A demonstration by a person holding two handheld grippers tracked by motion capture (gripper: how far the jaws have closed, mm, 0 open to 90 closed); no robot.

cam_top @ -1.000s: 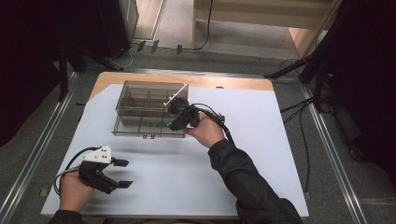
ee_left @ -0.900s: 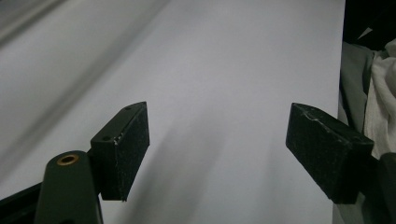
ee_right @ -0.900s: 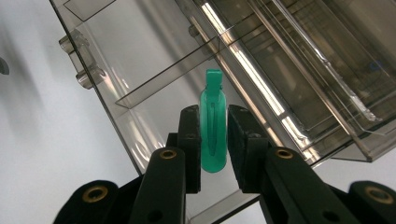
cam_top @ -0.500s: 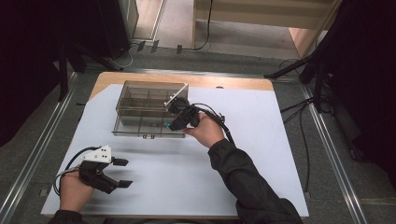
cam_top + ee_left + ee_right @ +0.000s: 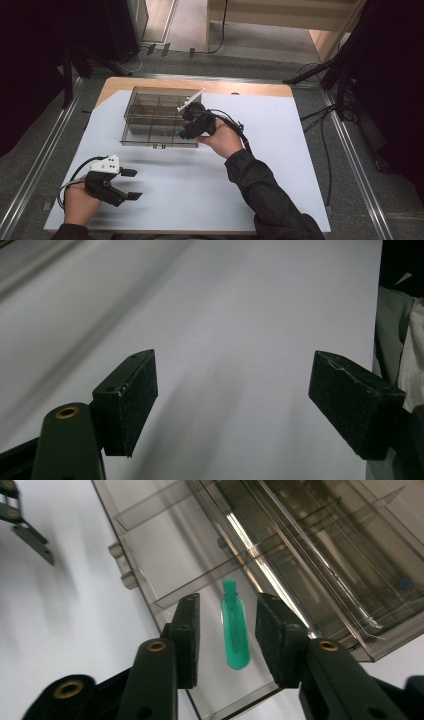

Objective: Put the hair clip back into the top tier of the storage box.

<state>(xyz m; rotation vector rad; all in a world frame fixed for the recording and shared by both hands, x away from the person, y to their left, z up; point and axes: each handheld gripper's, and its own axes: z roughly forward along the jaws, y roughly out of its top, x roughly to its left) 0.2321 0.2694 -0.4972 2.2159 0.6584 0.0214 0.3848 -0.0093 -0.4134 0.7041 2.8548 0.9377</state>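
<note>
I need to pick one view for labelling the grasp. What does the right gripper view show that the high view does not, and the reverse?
Right gripper view: a green clip lying in a tray compartment, between open jaws, untouched. High view: the left gripper open over the white table, both hands, the surrounding floor. Both: the clear divided tray and the right gripper at it.

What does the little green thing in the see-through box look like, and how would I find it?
Find the clear plastic box with dividers, far across the white table. Look in its near corner compartment, under the right gripper, whose open jaws stand either side of it. There lies a small green clip, long and flat, the only brightly coloured thing in the box.
</note>
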